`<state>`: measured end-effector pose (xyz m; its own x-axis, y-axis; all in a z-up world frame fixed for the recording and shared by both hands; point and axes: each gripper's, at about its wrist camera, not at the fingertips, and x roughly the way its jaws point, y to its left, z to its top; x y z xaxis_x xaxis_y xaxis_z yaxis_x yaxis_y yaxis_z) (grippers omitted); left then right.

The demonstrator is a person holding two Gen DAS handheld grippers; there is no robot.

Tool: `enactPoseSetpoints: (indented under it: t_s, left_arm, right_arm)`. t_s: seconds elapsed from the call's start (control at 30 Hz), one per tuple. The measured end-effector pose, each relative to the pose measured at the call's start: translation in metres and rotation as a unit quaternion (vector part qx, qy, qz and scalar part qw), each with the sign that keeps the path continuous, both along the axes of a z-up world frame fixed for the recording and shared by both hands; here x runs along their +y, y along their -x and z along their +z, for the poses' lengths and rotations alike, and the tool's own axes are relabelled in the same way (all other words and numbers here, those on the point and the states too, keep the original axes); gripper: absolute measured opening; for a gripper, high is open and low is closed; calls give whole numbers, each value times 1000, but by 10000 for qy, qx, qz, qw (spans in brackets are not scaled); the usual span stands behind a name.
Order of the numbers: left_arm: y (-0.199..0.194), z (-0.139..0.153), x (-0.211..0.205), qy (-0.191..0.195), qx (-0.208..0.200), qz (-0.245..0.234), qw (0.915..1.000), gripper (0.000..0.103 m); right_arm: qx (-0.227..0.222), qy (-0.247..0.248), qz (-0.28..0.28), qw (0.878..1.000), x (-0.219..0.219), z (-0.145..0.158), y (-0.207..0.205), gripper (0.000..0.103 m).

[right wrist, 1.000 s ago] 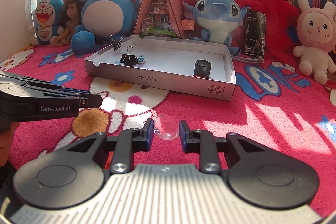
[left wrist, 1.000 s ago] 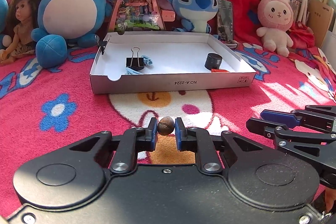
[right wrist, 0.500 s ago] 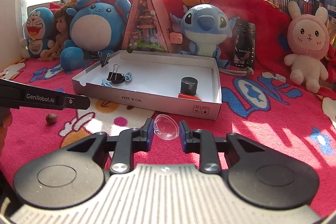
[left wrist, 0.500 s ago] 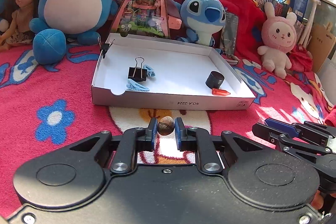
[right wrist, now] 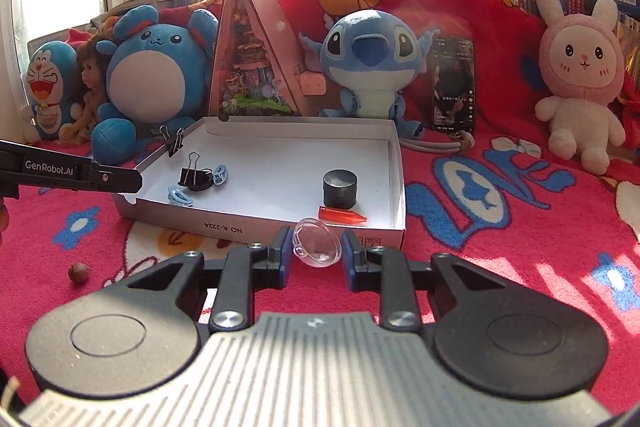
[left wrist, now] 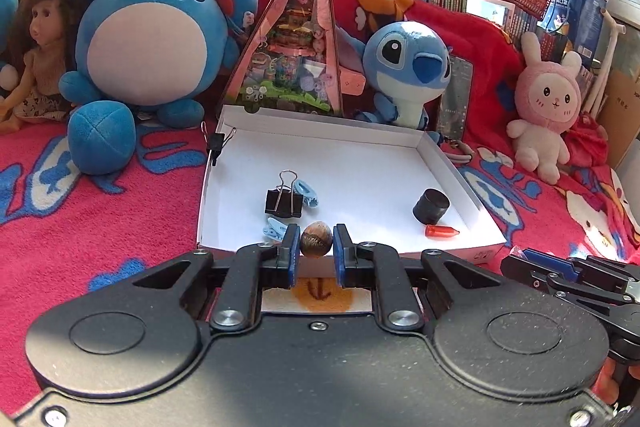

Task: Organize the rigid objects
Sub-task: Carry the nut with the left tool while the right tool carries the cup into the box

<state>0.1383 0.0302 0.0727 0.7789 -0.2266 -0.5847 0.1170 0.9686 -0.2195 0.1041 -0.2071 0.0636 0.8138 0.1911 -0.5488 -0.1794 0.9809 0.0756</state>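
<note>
left gripper (left wrist: 316, 254): small round brown nut (left wrist: 316, 245) is being squeezed between closed jaws | right gripper (right wrist: 313, 254): clear plastic dome (right wrist: 318, 243) is being pinched | change: both are being brought nearer the white cardboard tray (right wrist: 280, 229), now just ahead | meaning: dropping in is being set up

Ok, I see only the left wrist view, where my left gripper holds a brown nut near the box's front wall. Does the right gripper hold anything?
Observer: Yes. The right gripper is shut on a clear plastic dome.
Operator: Is any other nut still outside the white box?
Observer: One. Besides the brown nut in your left gripper, a second nut lies on the red blanket, to the left of the white box.
</note>
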Motion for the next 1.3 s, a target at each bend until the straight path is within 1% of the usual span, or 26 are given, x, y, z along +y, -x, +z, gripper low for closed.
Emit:
enactPoseSetpoints:
  t_s: [0.13, 0.27, 0.7, 0.83, 1.0, 1.1, 1.3]
  left_arm:
    - [-16, 5, 1, -104, -19, 50, 9999, 16]
    - [-37, 6, 1, -151, 84, 89, 9998, 16]
    - [-102, -3, -5, -320, 398, 420, 9978, 16]
    - [-116, -13, -14, -565, 478, 471, 9961, 16]
    - [-130, -19, -22, -708, 539, 461, 9950, 16]
    - [-138, -21, -22, -691, 594, 545, 9943, 16]
    - [-145, -27, -20, -696, 648, 576, 9938, 16]
  right_arm:
    - [70, -84, -73, 9999, -7, 5, -17, 31]
    - [144, -134, -195, 9996, -14, 11, -39, 31]
    - [438, -337, -658, 9963, -32, 13, -108, 31]
    - [627, -496, -767, 9938, -37, 10, -129, 31]
    - [876, -599, -779, 9913, -37, 1, -148, 31]
    - [1013, -604, -829, 9896, -37, -5, -157, 31]
    - [1102, -567, -820, 9889, -33, -13, -168, 31]
